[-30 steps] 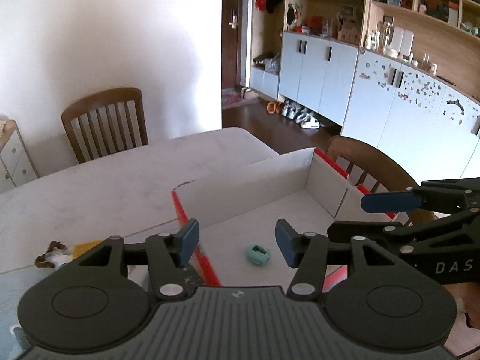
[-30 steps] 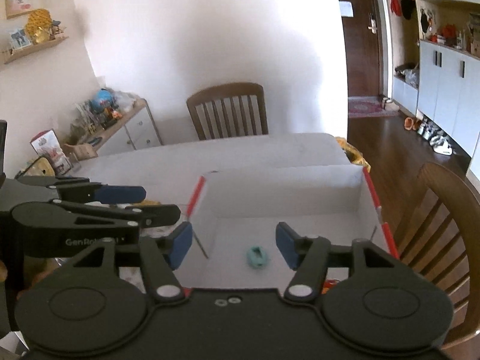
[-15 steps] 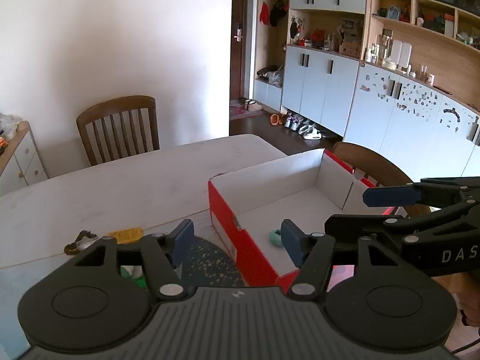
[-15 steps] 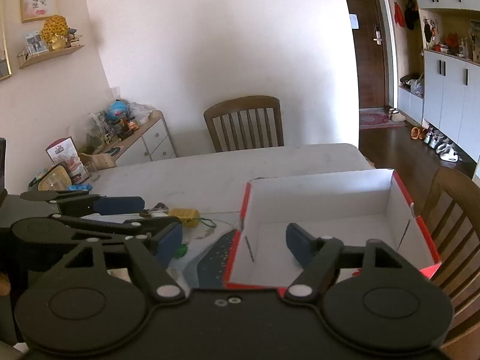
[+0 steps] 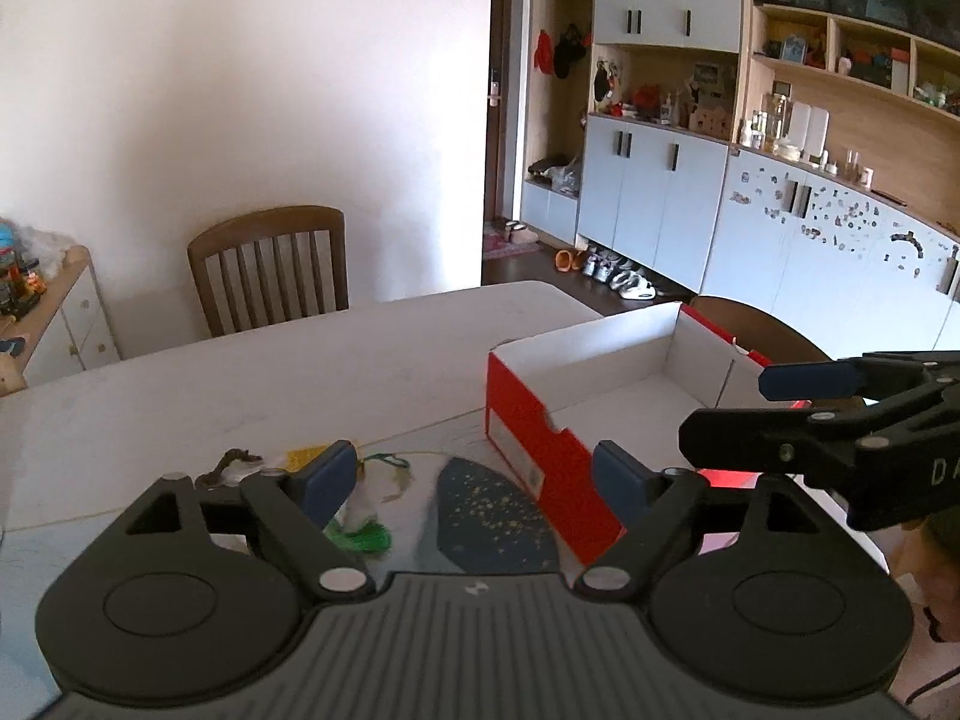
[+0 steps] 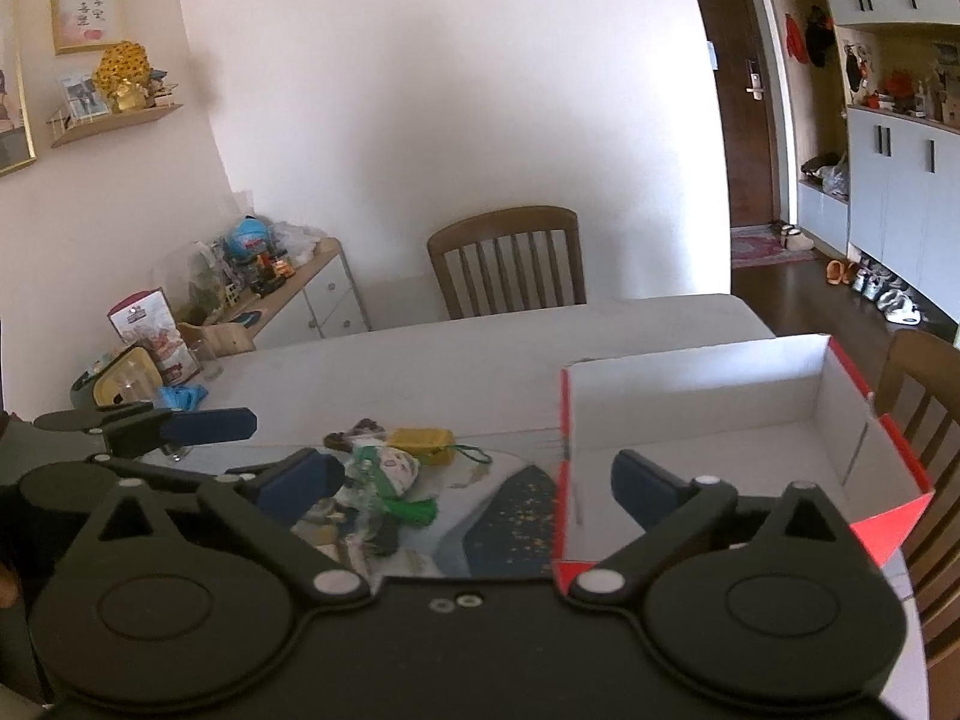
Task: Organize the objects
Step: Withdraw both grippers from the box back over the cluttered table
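A red shoebox [image 5: 540,450] with a white inside stands open on the table; it also shows in the right wrist view [image 6: 708,414]. Left of it lies a pile of small objects: a yellow pouch [image 6: 420,438], a white sachet with a green tassel [image 6: 390,474] and a dark brown piece [image 6: 354,429]. The tassel shows in the left wrist view [image 5: 360,534] too. My left gripper [image 5: 474,483] is open and empty above the mat beside the box. My right gripper [image 6: 474,480] is open and empty above the box's left wall.
A dark blue starred mat [image 5: 492,510] lies under the box's near corner. Wooden chairs stand at the far side [image 5: 270,270] and to the right [image 6: 924,396]. A glass and tins [image 6: 144,372] sit at the table's left end. A side cabinet [image 6: 300,300] is behind.
Both grippers have pulled back and up away from the box and shifted left. The pile of small objects has come into view. The teal object in the box is out of sight now.
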`<state>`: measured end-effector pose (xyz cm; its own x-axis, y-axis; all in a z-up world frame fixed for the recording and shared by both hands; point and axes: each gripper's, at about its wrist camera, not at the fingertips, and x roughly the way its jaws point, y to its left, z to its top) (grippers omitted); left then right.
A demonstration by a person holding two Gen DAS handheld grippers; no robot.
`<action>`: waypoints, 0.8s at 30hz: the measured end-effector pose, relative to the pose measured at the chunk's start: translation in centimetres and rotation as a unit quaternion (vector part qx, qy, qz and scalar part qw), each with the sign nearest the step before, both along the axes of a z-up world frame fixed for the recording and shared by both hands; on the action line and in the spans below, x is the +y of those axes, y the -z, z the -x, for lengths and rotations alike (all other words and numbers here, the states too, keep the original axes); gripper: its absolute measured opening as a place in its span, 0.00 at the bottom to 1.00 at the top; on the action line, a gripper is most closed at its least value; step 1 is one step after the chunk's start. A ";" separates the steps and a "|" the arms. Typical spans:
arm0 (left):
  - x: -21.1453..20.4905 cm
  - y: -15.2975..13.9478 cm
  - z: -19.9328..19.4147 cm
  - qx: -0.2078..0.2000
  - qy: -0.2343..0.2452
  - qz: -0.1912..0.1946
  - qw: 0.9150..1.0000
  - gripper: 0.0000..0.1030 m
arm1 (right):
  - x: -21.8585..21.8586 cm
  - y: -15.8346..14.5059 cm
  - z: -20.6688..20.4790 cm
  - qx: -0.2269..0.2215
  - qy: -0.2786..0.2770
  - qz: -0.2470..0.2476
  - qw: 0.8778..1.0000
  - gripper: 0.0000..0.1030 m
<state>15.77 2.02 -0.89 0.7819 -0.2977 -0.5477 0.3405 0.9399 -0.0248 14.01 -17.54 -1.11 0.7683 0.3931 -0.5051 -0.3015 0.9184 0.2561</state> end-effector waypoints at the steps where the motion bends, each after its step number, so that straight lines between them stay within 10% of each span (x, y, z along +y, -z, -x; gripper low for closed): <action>1: 0.5 0.1 0.2 0.000 -0.002 0.001 1.000 0.85 | 0.5 0.0 0.0 0.000 -0.002 0.001 1.000 0.99; 3: 1.6 0.3 0.5 -0.004 -0.012 0.000 1.000 1.00 | 1.3 0.1 0.1 0.001 -0.007 0.000 1.000 0.99; 24: 13.2 5.1 0.0 0.015 -0.142 -0.008 0.990 1.00 | 8.7 3.9 -1.3 0.040 -0.052 0.044 0.997 0.99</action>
